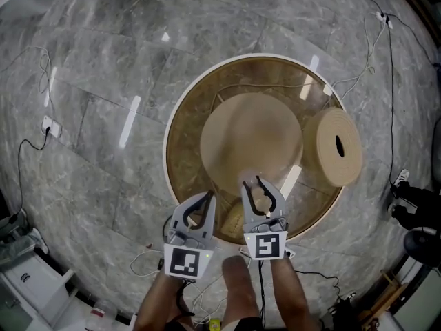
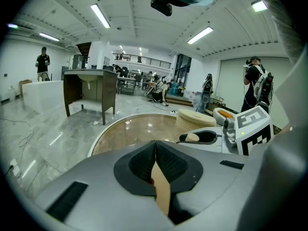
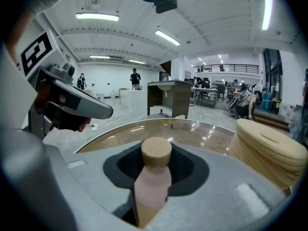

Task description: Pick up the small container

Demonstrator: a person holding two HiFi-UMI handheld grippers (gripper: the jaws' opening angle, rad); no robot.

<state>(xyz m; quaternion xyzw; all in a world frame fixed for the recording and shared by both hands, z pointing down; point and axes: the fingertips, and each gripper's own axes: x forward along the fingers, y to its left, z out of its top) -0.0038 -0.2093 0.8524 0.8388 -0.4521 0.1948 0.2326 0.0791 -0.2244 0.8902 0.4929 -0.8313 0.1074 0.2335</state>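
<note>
Grab step, looks like. The right tool (image 1: pixel 255 186) is clenched on the small container (image 3: pixel 153 177), a pinkish bottle with a wooden cap, at the bench's (image 1: pixel 180 158) near edge. The pads seem snug, but that's hard to confirm. The left tool (image 2: pixel 155 152) is clenched on nothing. Next up would be a straight, upright lift.

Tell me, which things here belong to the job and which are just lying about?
Job: bottle, gripped by the right gripper.
Lying about: table, basket, beige dome, and the idle left gripper.
</note>
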